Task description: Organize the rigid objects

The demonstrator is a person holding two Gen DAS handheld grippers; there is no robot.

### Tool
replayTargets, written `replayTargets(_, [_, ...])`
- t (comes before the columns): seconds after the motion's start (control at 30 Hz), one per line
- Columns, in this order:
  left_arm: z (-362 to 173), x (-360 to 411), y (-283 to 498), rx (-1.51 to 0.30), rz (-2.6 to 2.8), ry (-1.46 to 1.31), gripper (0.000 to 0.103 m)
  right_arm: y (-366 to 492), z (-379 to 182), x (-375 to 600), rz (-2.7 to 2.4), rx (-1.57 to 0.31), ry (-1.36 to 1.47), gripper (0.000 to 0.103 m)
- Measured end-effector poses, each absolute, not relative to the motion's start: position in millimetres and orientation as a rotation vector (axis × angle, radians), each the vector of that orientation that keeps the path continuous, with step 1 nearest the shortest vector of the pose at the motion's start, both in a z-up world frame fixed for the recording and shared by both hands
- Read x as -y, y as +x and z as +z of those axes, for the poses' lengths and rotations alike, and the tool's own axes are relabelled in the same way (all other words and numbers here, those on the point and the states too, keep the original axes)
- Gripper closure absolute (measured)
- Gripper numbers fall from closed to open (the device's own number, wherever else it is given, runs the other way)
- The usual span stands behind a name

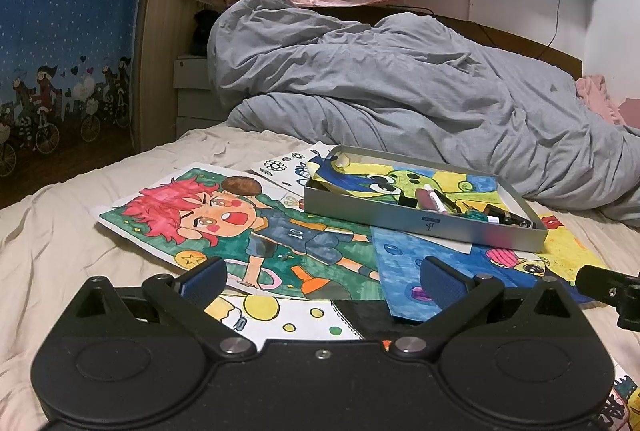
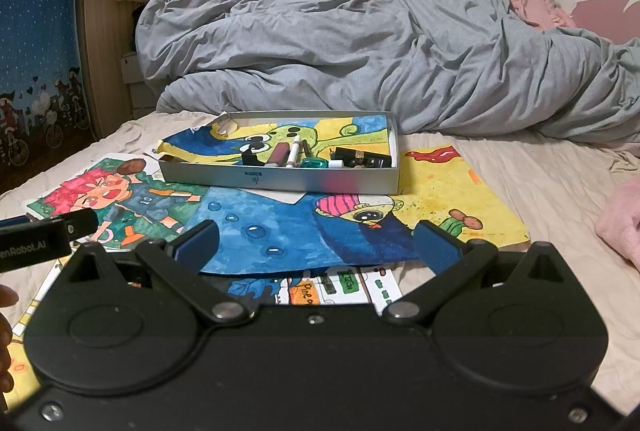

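A shallow grey metal box [image 1: 460, 229] [image 2: 320, 181] lies on the bed on top of coloured drawings. Inside it lie a drawing and several small cosmetics: a dark red tube [image 2: 279, 154], a white pen [image 2: 294, 150], a teal bottle [image 2: 314, 163] and black tubes [image 2: 362, 155]. My left gripper [image 1: 320, 281] hovers open over the drawings, short of the box's left front corner. My right gripper [image 2: 316, 243] is open too, in front of the box, with nothing between its fingers. The left gripper's body [image 2: 44, 233] shows at the left edge of the right wrist view.
Several loose drawings [image 1: 224, 223] [image 2: 452, 199] cover the beige sheet. A rumpled grey duvet [image 1: 400, 87] lies behind the box. Pink cloth [image 2: 620, 223] sits at the right bed edge. A blue patterned curtain [image 1: 60, 51] hangs at the left.
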State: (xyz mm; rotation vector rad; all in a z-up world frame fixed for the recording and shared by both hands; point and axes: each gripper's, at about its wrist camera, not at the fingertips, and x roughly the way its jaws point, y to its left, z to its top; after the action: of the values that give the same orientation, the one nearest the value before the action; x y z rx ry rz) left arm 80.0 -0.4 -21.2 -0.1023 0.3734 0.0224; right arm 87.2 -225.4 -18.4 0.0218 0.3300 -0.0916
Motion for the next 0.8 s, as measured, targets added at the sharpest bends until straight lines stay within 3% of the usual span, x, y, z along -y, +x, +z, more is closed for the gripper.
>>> replayTargets(0.8, [-21.3, -3.6, 81.1, -0.387, 0.063, -0.122, 0.001, 88.2, -19.0, 228.0, -0.091, -0.341, 0.014, 0.001])
